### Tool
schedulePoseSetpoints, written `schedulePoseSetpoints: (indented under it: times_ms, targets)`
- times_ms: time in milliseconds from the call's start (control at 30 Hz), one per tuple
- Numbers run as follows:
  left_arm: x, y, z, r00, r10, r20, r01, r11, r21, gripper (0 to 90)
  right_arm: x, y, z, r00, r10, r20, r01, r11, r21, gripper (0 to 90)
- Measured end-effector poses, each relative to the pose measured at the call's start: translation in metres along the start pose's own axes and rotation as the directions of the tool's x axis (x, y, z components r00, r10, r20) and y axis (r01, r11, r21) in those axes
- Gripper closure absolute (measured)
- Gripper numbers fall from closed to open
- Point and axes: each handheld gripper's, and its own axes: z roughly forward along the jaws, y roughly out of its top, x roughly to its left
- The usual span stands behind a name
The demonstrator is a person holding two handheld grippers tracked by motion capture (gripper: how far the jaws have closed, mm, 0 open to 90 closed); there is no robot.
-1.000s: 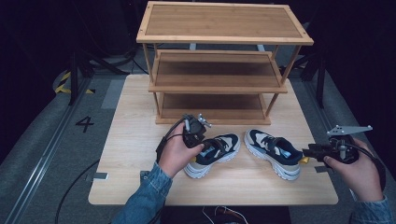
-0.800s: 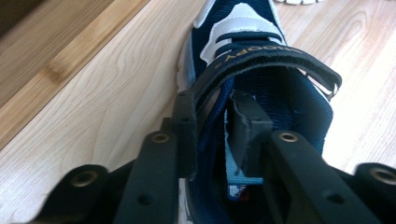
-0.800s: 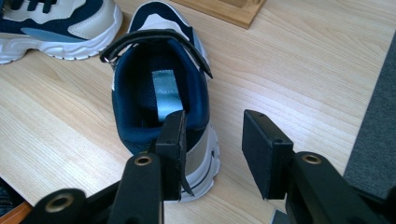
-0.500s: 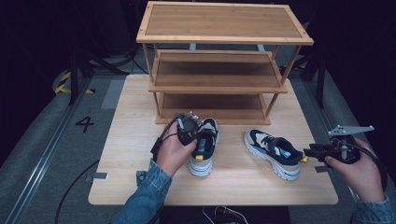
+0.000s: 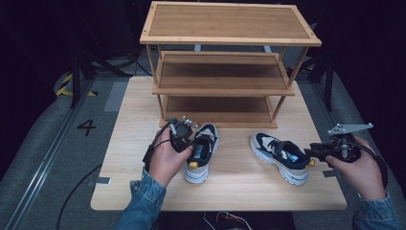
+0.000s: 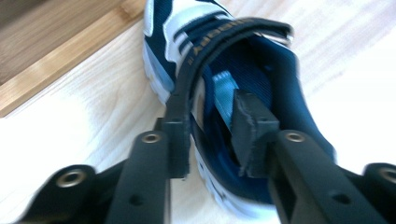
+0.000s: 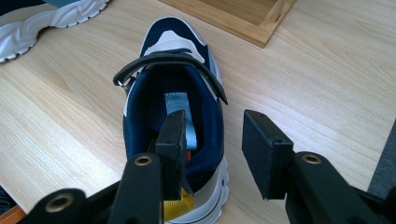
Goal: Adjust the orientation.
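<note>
High view: two sneakers on the table (image 5: 143, 143) before one three-shelf rack (image 5: 225, 62); left sneaker (image 5: 201, 152) at left gripper (image 5: 187, 142), right sneaker (image 5: 280, 155) at right gripper (image 5: 313, 153).
Left gripper view: jaws just opened, straddling the collar wall, pads loose.
Right gripper view: jaws spread, one inside the collar, one outside.

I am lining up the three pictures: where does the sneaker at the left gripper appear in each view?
High view: left sneaker, lower centre, toe towards the shoe rack.
Left gripper view: left sneaker runs up the middle, its collar side between the jaws.
Right gripper view: its white sole, top left corner.
Shared landmark: the rack's wooden base.
</note>
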Motion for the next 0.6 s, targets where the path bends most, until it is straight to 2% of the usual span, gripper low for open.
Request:
schedulePoseSetpoints:
  times_ms: [33,67,133,167,200,233,300,367,433,467,600]
  targets:
    - [0.000,0.000,0.000,1.0000,0.000,0.000,0.000,1.0000,0.000,61.9,0.000,0.000,0.000,1.0000,0.000,0.000,0.000,1.000,0.000,61.1]
    - [-0.002,-0.001,-0.005,0.9999,0.011,0.001,-0.011,0.9997,0.021,61.9,-0.001,0.001,0.000,0.9999,-0.010,0.002,0.010,1.000,-0.007,61.1]
    - [-0.008,-0.005,-0.014,0.9995,0.030,0.001,-0.030,0.9988,0.038,58.6,-0.001,0.002,-0.001,1.0000,0.000,0.001,0.000,1.000,-0.005,61.0]
    - [-0.009,-0.007,-0.018,0.9994,0.030,0.014,-0.031,0.9990,0.032,58.6,-0.001,0.003,0.000,1.0000,-0.006,-0.001,0.006,1.000,-0.010,61.0]
    - [-0.012,-0.011,-0.024,0.9991,0.031,0.028,-0.032,0.9981,0.052,57.8,-0.001,0.004,-0.001,1.0000,0.001,-0.003,-0.001,1.000,-0.010,60.8]
    - [-0.013,-0.012,-0.028,0.9988,0.042,0.025,-0.043,0.9974,0.058,56.3,-0.001,0.006,0.000,1.0000,-0.006,-0.003,0.006,1.000,-0.014,60.7]
    - [-0.015,-0.015,-0.032,0.9988,0.037,0.032,-0.039,0.9979,0.051,55.8,0.000,0.007,0.001,0.9999,-0.011,-0.006,0.011,1.000,-0.017,60.6]
    - [-0.016,-0.020,-0.038,0.9981,0.034,0.052,-0.038,0.9960,0.081,54.7,0.002,0.011,0.003,0.9998,-0.013,-0.016,0.013,1.000,-0.014,60.5]
    - [-0.019,-0.023,-0.037,0.9961,0.030,0.083,-0.041,0.9900,0.135,52.9,0.002,0.013,0.006,0.9995,-0.023,-0.020,0.022,1.000,-0.011,60.5]
    - [-0.020,-0.024,-0.035,0.9949,0.042,0.092,-0.056,0.9864,0.155,52.7,0.003,0.013,0.007,0.9995,-0.022,-0.023,0.021,1.000,-0.011,60.5]
    - [-0.024,-0.022,-0.026,0.9939,0.047,0.100,-0.064,0.9826,0.174,52.2,0.003,0.014,0.010,0.9994,-0.022,-0.025,0.022,1.000,-0.004,60.5]
